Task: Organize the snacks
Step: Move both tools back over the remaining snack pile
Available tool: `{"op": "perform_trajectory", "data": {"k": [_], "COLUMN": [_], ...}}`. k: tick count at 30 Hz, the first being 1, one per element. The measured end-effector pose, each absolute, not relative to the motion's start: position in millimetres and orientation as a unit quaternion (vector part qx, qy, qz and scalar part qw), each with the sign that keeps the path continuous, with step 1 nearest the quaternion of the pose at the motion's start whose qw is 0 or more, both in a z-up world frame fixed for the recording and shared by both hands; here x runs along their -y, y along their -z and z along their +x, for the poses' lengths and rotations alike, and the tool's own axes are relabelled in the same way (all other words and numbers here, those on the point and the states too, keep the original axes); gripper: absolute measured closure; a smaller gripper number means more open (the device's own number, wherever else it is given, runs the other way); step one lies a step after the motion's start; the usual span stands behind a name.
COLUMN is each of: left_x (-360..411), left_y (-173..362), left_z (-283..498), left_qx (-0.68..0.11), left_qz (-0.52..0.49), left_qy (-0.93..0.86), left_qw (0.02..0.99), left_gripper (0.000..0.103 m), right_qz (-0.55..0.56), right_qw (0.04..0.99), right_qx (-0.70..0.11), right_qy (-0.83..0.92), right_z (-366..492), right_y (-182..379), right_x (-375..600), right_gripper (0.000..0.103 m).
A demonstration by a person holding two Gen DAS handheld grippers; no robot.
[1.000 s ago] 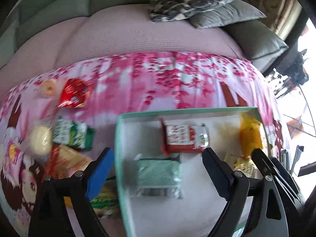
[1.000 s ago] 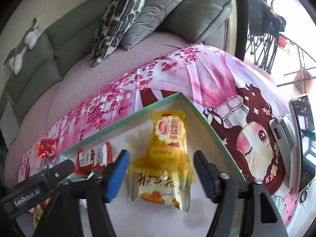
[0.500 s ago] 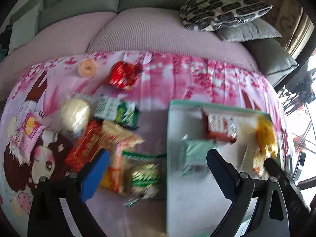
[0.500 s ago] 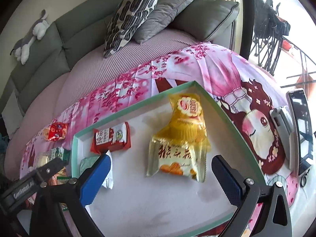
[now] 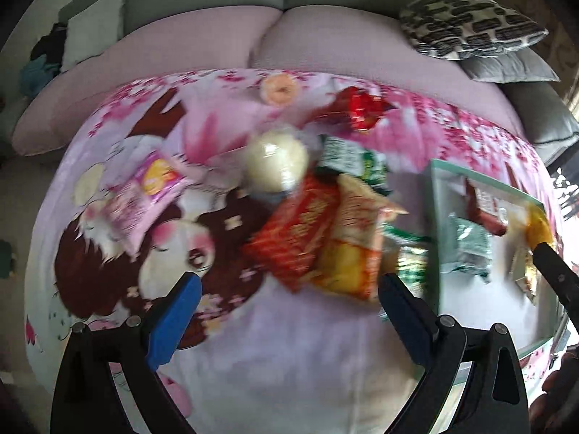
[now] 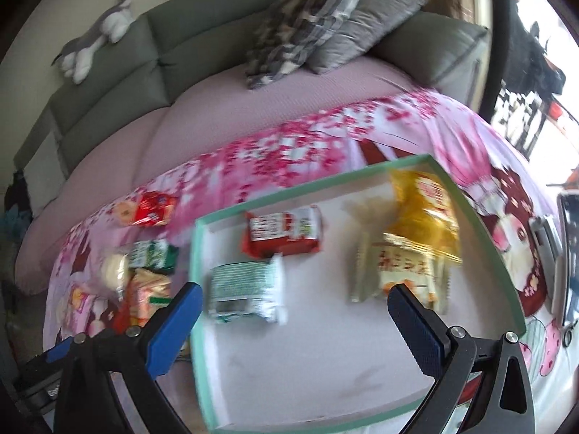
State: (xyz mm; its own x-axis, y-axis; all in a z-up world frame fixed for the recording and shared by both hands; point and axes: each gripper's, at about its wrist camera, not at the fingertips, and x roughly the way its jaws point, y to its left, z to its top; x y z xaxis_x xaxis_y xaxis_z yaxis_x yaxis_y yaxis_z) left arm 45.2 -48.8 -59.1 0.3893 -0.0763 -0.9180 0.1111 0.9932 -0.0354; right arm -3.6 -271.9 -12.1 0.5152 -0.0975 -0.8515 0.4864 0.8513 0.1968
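A green-rimmed white tray (image 6: 481, 224) lies on the pink printed cloth and holds a red packet (image 6: 282, 233), a green-white packet (image 6: 246, 291) and two yellow packets (image 6: 419, 238). My right gripper (image 6: 293, 318) is open and empty above the tray's near half. My left gripper (image 5: 289, 302) is open and empty above the cloth, in front of a pile of loose snacks: a red packet (image 5: 296, 231), an orange-cream packet (image 5: 353, 246), green packets (image 5: 353, 159), a round white bun (image 5: 275, 162), a pink packet (image 5: 144, 195). The tray (image 5: 434, 224) shows at the right in the left wrist view.
A small red packet (image 5: 362, 108) and an orange round snack (image 5: 278, 88) lie near the cloth's far edge. The sofa back with cushions (image 6: 307, 25) and a plush toy (image 6: 94, 43) is behind. A phone (image 6: 570, 253) lies right of the tray.
My left gripper has swung left, off the tray and over the loose snack pile. My right gripper has pulled back and shifted left over the tray. Both stay open.
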Motion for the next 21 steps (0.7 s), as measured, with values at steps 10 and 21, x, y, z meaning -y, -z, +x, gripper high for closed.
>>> {"op": "perform_trajectory", "data": {"k": [10,21], "left_x": [-2.8,-41.1], "left_y": [62.3,62.9], "left_z": [58.5,65.6], "left_qx": [-0.561,-0.564], "left_qz": [-0.045,-0.104], "left_qy": [0.039,0.017], "left_qw": [0.825,0.819], "left_gripper": [0.005,0.005], "right_qz": [0.188,0.189], "right_qw": [0.853,0.841], "right_qx": [-0.482,-0.504], "right_qy": [0.067,0.053], "right_z": [22.1,26.4], "right_y": [11.1,27.7], "right_x": [201.4,184.2], "right_gripper": [0.000,0.000]}}
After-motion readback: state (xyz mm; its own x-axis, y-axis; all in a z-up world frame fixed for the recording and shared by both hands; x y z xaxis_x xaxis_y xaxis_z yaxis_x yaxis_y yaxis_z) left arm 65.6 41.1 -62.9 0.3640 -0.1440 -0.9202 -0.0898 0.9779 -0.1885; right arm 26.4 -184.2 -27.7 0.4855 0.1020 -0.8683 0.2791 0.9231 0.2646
